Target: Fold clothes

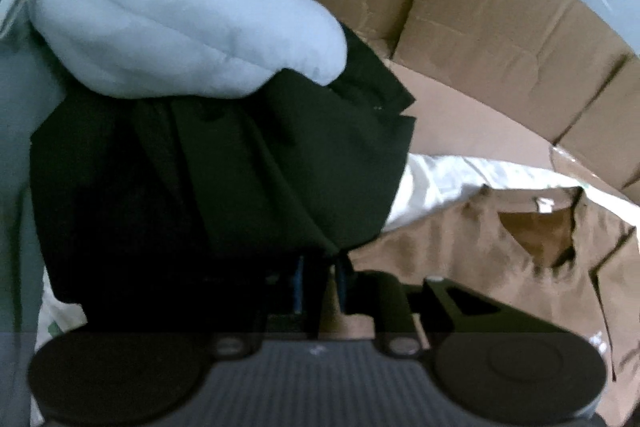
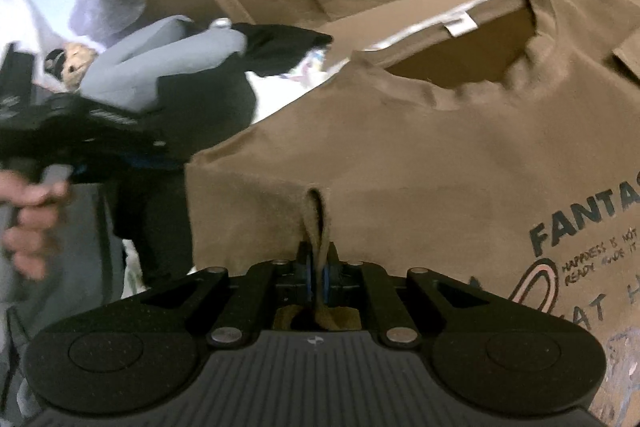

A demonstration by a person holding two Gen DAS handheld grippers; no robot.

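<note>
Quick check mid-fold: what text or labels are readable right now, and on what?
"FANTAS", cut off at the frame edge: large print on the brown shirt.
"HAPPINESS IS NOT / READY MADE IT": small print below, blurred, partly guessed.
"AT H": lower print, cut off.
Neck tag: too blurred to read.
Left wrist view: nothing readable.

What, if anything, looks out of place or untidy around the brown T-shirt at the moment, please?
The black garment and pale blue garment sit in a crumpled, unfolded heap left of the brown T-shirt. The shirt itself puckers where the right gripper pinches it.
</note>
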